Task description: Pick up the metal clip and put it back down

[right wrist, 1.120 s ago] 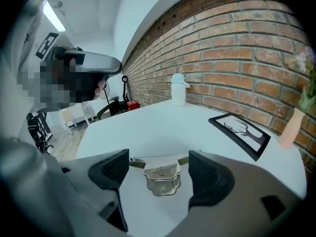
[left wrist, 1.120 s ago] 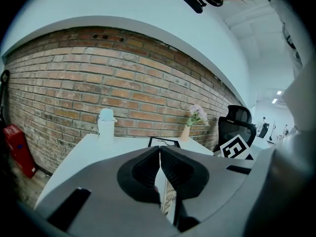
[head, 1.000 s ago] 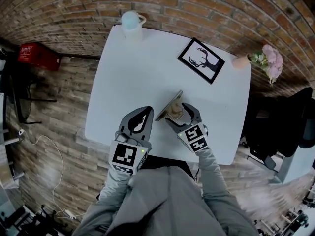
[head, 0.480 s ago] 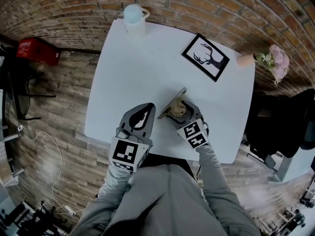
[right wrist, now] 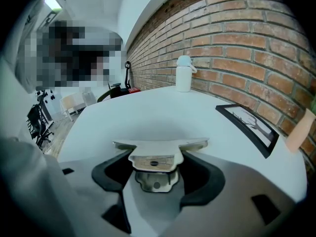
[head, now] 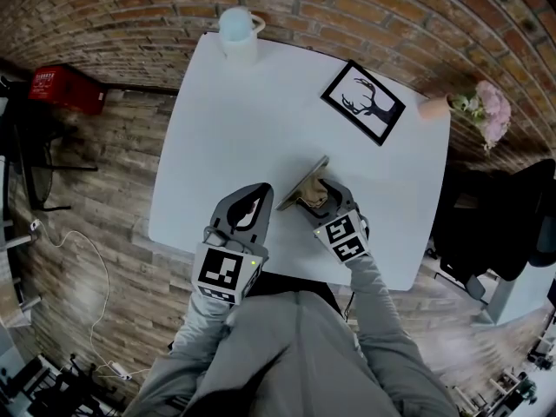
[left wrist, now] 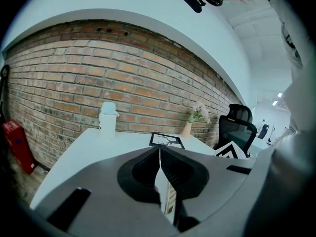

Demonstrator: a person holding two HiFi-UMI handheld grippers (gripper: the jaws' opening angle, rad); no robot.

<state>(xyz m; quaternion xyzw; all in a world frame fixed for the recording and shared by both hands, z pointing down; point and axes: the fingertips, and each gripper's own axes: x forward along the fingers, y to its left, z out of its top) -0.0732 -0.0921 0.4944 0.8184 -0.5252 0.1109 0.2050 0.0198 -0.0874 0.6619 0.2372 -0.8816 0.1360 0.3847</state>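
right hand-held gripper (right wrist: 157, 155) closing, metal clip (right wrist: 154, 164) inside

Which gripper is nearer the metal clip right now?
Right. The right gripper has the metal clip between its jaws, which are closing but not yet pressing on it; the left gripper, shut, sits apart to the clip's left.

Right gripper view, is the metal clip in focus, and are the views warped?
Right gripper view: the silver metal clip is fairly sharp, the white table's edge bows. Head view: the red brick wall curves, corners darken. Left gripper view: fisheye bend, black rim.
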